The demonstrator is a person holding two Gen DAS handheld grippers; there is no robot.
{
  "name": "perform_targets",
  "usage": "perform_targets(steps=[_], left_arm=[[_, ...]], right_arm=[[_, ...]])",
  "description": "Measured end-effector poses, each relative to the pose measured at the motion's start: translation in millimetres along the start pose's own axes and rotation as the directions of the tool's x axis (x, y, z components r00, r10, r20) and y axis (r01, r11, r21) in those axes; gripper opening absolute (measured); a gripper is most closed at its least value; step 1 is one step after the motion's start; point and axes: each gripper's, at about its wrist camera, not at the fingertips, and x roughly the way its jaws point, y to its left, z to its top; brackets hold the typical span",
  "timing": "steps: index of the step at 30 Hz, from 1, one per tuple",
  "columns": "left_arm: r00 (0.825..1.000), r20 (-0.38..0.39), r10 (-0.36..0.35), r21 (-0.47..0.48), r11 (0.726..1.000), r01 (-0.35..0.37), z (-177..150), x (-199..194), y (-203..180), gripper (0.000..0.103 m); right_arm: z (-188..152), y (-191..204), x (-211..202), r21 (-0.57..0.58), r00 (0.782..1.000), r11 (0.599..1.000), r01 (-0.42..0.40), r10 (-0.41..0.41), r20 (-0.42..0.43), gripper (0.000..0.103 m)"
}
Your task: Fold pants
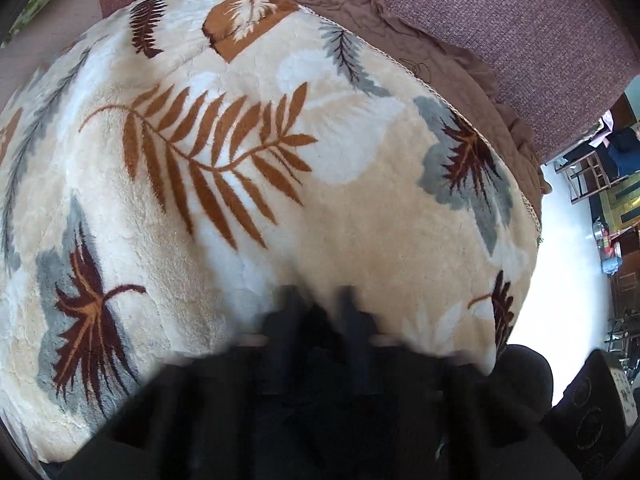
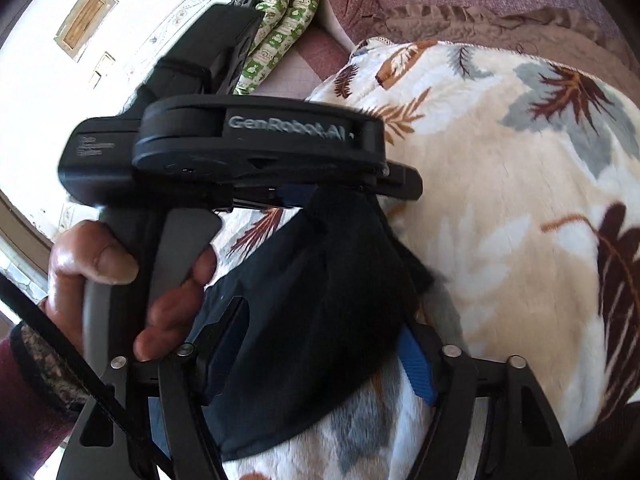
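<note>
The pants [image 2: 320, 304] are dark navy cloth, bunched over a cream leaf-print blanket [image 2: 520, 184]. In the right wrist view my left gripper [image 2: 320, 196] crosses the frame sideways, held by a hand, its jaws shut on the top edge of the pants. My right gripper [image 2: 320, 360] has blue-padded fingers [image 2: 418, 364] spread wide, with the hanging pants between them; the pads do not press the cloth. In the left wrist view the left gripper [image 1: 320, 300] is blurred and dark, fingers close together, with dark pants cloth [image 1: 316, 320] between and below them.
The blanket [image 1: 280, 160] lies over a brown ruffled cover [image 1: 440, 52] on a mauve sofa [image 1: 520, 20]. A green-patterned cushion [image 2: 288, 12] lies at the far left of the sofa. White floor and wooden furniture [image 1: 600, 168] lie to the right.
</note>
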Motion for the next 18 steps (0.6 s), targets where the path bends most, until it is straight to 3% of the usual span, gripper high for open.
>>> perform_targets(steps=[1,4,8,12,18], left_arm=[[1.0,0.019,-0.004,-0.003,1.0,0.004,-4,-5,0,0.006],[0.998,0.054,-0.02,-0.006,1.0,0.02,-12,-16,-3,0.005],[0.989,0.131,-0.069,-0.044,0.996,0.075,-31,-48,4,0.005],[0.969,0.219,-0.112,-0.106,0.985,0.138,-52,-82,20,0.005],[0.937,0.329,-0.119,-0.228,0.953,0.201,-98,-118,55,0.005]], right_arm=[[2,0,2,-0.005,1.0,1.0,0.002,-0.002,-0.006,0.021],[4,-7,4,0.035,0.999,0.999,-0.036,0.037,-0.031,0.02],[6,5,-5,-0.023,0.999,0.999,-0.03,0.03,-0.013,0.019],[7,32,-14,-0.112,1.0,0.993,-0.027,0.027,-0.002,0.019],[-1,89,-11,-0.254,0.997,0.964,-0.077,0.069,-0.04,0.019]])
